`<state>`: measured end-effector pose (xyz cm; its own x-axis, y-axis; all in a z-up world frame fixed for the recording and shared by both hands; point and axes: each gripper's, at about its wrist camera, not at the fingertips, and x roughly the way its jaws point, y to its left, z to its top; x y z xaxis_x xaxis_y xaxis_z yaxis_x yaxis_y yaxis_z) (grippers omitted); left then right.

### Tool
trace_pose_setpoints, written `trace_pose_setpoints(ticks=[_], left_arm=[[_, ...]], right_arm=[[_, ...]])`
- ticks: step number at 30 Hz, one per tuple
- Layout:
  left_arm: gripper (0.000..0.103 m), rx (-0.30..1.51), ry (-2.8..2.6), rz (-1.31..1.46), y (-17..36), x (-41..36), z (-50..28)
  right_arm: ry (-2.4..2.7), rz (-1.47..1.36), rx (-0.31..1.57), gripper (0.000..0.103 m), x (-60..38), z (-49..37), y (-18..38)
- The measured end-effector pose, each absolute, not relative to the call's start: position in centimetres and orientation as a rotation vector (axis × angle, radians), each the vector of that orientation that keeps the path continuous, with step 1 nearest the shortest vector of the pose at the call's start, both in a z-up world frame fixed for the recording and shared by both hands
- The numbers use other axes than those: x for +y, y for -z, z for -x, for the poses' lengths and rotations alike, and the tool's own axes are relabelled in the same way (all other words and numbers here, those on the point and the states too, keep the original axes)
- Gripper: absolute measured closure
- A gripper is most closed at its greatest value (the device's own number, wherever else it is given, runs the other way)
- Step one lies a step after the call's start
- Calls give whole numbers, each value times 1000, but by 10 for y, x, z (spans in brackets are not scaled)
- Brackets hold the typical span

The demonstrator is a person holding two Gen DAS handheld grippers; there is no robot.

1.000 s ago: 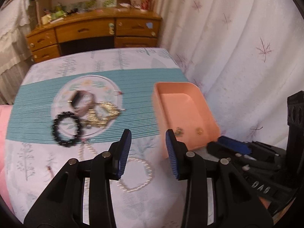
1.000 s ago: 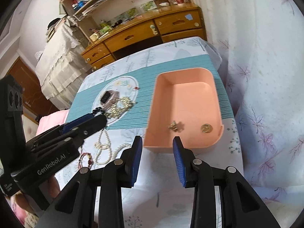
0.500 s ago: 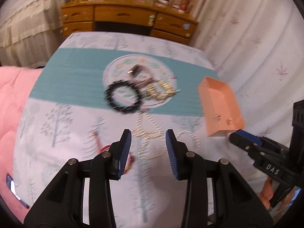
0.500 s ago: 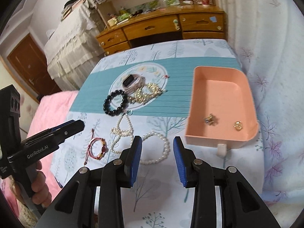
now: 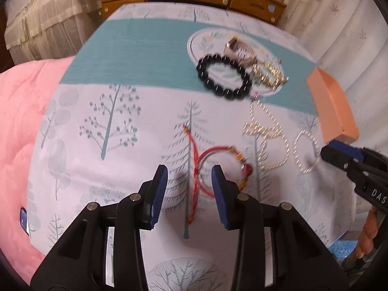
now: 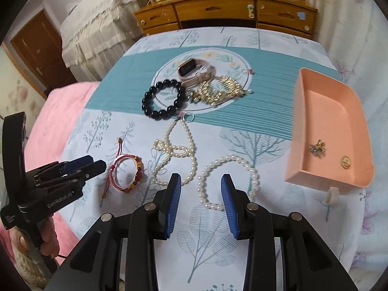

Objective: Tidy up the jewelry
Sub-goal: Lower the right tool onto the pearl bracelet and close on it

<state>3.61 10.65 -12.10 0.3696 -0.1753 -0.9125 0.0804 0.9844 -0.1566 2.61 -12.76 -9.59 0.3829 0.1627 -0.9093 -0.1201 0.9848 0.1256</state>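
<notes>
My left gripper (image 5: pixel 189 178) is open and empty, just above a red string bracelet (image 5: pixel 213 167) on the tablecloth; it also shows in the right wrist view (image 6: pixel 93 166) beside that bracelet (image 6: pixel 126 173). My right gripper (image 6: pixel 200 186) is open and empty over a pearl bracelet (image 6: pixel 228 181). A pearl necklace (image 6: pixel 179 150), a black bead bracelet (image 6: pixel 165 99), gold chains (image 6: pixel 218 92) and a pink watch (image 6: pixel 196 71) lie beyond. A pink tray (image 6: pixel 298 131) at the right holds two small gold pieces (image 6: pixel 317 146).
The jewelry lies on a table with a white and teal tree-print cloth (image 6: pixel 135 63). A pink blanket (image 5: pixel 19 111) is at the left. A wooden dresser (image 6: pixel 225 12) stands behind the table, white curtains (image 6: pixel 351 19) to the right.
My left gripper swung left and came down over the red string bracelet. My right gripper moved left from the tray to above the pearl bracelet.
</notes>
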Motion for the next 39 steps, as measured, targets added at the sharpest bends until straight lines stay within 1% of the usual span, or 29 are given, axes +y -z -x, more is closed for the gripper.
trace_pose_setpoints(ticks=[5,15,19,21,23,25,27,36,38,39], left_arm=[[69,1205,198,69,134,102,-31],[69,1180,338,66,123,70,-29],[69,1180,369,53,124,56,-32],[69,1186,384,53,125,50,-32],[69,1192,393,47,127,45,-32],[69,1197,399,34,130,38,-32],[69,1202,401,23,133,33,-32],[69,1203,331,-24,141,24,-38],[70,1198,310,-38,141,22,-41],[75,1195,300,-46,141,22,-41]], right_arm=[[-174,-7,1201,68,-119,-31,113],[-148,41,1256,68,-119,-36,141],[-156,83,1256,68,-112,-36,150],[-151,146,1225,69,-106,-33,152],[-147,202,1198,73,-99,-30,153],[-166,218,1179,87,-96,-26,152],[-163,234,1165,94,-96,-24,152],[-176,153,1158,95,-115,-18,150],[-181,140,1155,95,-119,-17,149],[-184,133,1152,95,-120,-16,149]])
